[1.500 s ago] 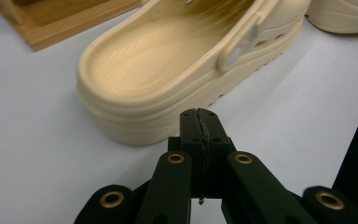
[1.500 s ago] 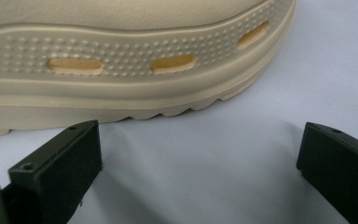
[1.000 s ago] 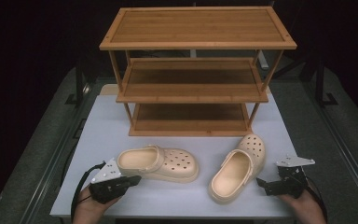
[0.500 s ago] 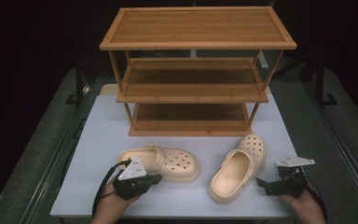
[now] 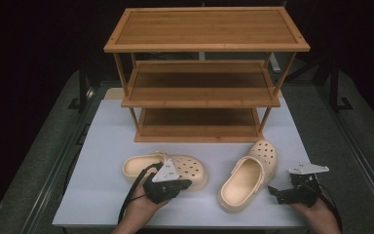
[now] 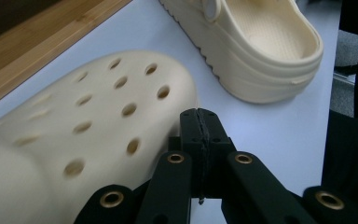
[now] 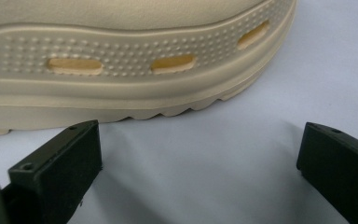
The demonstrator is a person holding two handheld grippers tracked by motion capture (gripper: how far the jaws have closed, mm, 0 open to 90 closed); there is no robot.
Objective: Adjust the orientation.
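Left clog (image 5: 190,168) partly behind left tongs (image 5: 185,183)

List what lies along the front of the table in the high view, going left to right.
Left clog with the left gripper at its near side → right clog → right gripper, its jaws open toward that clog.

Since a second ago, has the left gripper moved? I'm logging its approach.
Yes. The left gripper went rightward along the near clog, toward the rack's middle.
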